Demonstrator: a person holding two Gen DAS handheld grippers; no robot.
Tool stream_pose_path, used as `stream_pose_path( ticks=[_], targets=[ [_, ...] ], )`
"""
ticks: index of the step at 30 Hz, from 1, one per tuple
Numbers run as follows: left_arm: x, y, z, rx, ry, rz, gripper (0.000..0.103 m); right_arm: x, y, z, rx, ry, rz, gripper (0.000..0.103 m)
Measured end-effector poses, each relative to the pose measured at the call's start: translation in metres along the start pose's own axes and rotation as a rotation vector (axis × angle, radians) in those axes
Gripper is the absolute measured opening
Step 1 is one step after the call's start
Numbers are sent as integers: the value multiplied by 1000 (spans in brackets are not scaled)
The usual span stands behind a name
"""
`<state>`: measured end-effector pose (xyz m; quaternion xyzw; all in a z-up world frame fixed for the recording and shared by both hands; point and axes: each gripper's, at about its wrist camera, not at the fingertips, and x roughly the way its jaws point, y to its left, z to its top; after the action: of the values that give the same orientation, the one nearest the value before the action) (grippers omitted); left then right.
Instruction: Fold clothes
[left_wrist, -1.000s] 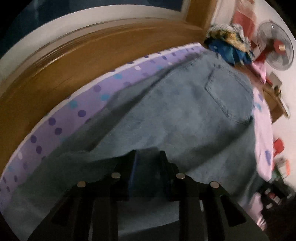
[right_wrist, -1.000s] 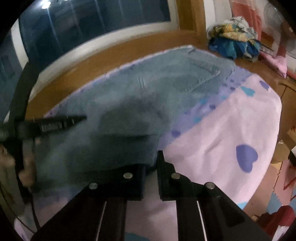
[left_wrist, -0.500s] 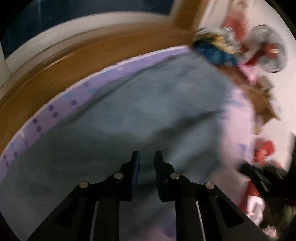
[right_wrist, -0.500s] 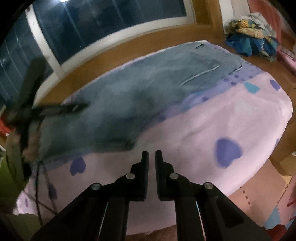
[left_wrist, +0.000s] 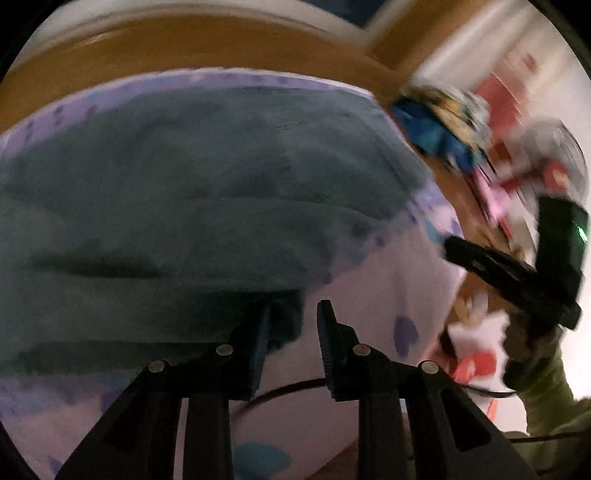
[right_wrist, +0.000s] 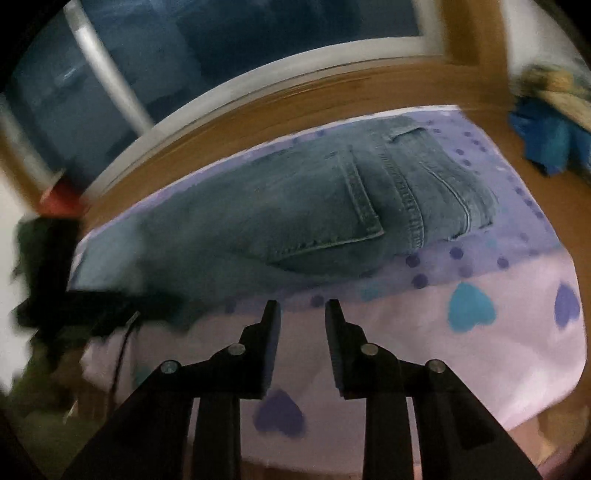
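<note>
The jeans (right_wrist: 303, 218) lie flat on the bed, back side up, on a lilac sheet (right_wrist: 443, 332) with dots and hearts, ahead of both pairs of tongs. In the right wrist view you can make out a back pocket and the seat seam pretty well, beyond the fingertips and a bit to the right. The leg end runs off to the left and smears into blur, so I can't tell how it's laid there.

Right gripper (right_wrist: 301, 306): jaws have just been opening, they stand apart with nothing between them, only bare sheet below, and the denim edge lies just beyond the tips. Left gripper (left_wrist: 293, 308): jaws also just been opening and apart. The near corner of the denim sits right by its left finger. It looks like it's touching or slightly behind that pad, but the picture is too smeared to be sure. The right pad is clear of the cloth, so it's not clamped.

In the left wrist view the other gripper shows at far right as a dark blurry shape, held by a hand (left_wrist: 524, 332) with an olive sleeve, cut off at the frame edge. A thin dark cable (left_wrist: 288, 389) crosses the sheet between the left fingers.

Behind the bed there's a wooden ledge (right_wrist: 258, 110) and a dark window (right_wrist: 221, 48). A heap of blue and patterned fabric (left_wrist: 439, 129) sits past the far right end of the jeans, too blurred to identify. Something fan-like (left_wrist: 554, 155) beyond it is mostly smear.
</note>
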<state>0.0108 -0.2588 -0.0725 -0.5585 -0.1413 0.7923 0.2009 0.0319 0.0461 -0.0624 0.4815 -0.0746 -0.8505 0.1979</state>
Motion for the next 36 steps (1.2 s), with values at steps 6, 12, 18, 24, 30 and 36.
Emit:
stream_pose_path(
  ticks=[6,12,18,24,30,36],
  targets=[
    [5,9,-15,-161,-61,43,25,-23,-53,11,-146,54,-77,46],
    [6,-2,-20,-185,-95,135,25,3,-112,47,-1,-12,-53,46],
    [9,-4,-18,-210,-96,152,26,22,-128,68,-38,1,-86,46],
    [10,-3,-16,-232,-90,139,26,35,-126,83,-115,40,-47,46],
    [11,-7,-15,-235,-86,162,26,43,-107,89,-219,36,-48,14],
    [12,-12,-16,-256,-98,172,26,15,-99,115,-218,-147,-290,4]
  ],
)
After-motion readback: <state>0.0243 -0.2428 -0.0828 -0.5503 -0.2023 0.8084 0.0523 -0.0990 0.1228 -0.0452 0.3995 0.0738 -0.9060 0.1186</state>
